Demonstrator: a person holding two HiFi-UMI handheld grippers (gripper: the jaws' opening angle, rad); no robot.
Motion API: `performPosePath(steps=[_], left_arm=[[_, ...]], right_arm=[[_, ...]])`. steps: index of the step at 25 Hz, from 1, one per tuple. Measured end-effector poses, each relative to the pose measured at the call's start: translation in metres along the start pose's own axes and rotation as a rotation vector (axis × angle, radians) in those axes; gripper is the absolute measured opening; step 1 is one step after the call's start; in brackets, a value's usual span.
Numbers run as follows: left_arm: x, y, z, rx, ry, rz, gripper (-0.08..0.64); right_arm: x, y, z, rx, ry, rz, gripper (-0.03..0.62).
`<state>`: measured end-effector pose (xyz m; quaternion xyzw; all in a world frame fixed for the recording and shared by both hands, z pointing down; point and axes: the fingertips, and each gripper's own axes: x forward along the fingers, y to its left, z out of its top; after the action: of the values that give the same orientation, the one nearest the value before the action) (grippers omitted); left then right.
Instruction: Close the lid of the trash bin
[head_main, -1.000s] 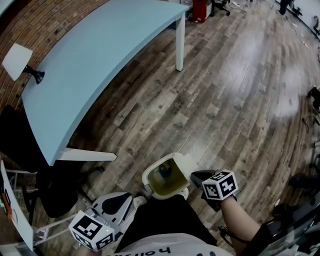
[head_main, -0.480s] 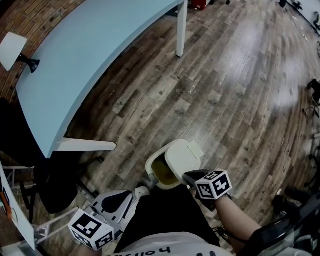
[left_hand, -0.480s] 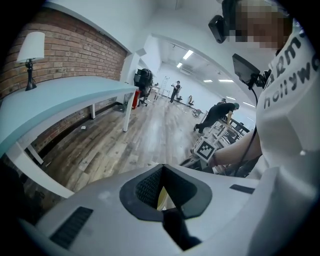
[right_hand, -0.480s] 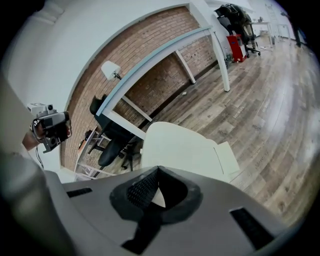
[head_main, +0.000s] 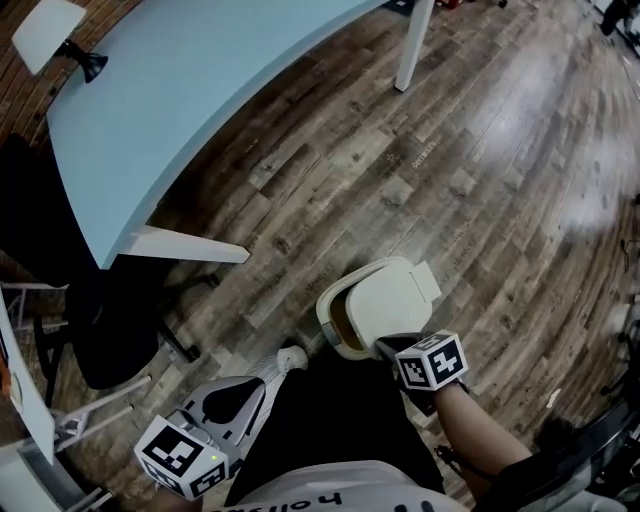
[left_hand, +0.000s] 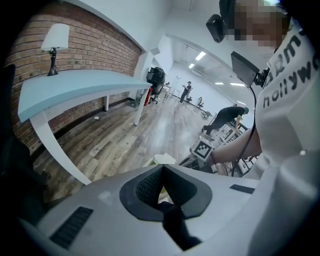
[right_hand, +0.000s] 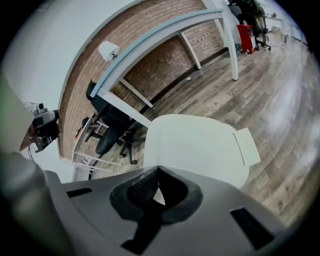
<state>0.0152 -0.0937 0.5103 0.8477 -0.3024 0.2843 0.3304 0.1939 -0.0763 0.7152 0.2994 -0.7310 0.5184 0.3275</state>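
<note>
Trash bin lid (head_main: 392, 300) hangs almost shut; the right gripper (head_main: 384, 347), jaws closed and empty, touches its near edge; a final downward push seems needed; the left gripper (head_main: 291, 357) has its jaws closed too.

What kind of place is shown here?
Probably an office or open workspace: a long light-blue desk along a brick wall, a black office chair beside it, and a wood-plank floor.
</note>
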Motion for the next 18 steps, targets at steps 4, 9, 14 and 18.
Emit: performPosePath(steps=[4, 9, 14, 18], left_arm=[[-0.011, 0.012, -0.020, -0.039, 0.003, 0.019, 0.006], [-0.021, 0.026, -0.043, -0.078, 0.016, 0.053, 0.006], [-0.030, 0.038, -0.059, -0.096, 0.016, 0.071, 0.006], [-0.038, 0.049, -0.070, -0.107, 0.022, 0.096, 0.006]], right_arm=[[0.016, 0.002, -0.003, -0.003, 0.031, -0.015, 0.008], [0.038, 0.004, -0.009, 0.011, 0.047, -0.041, 0.009], [0.064, 0.001, -0.016, 0.002, 0.083, -0.084, 0.008], [0.084, -0.004, -0.023, -0.014, 0.125, -0.121, 0.008]])
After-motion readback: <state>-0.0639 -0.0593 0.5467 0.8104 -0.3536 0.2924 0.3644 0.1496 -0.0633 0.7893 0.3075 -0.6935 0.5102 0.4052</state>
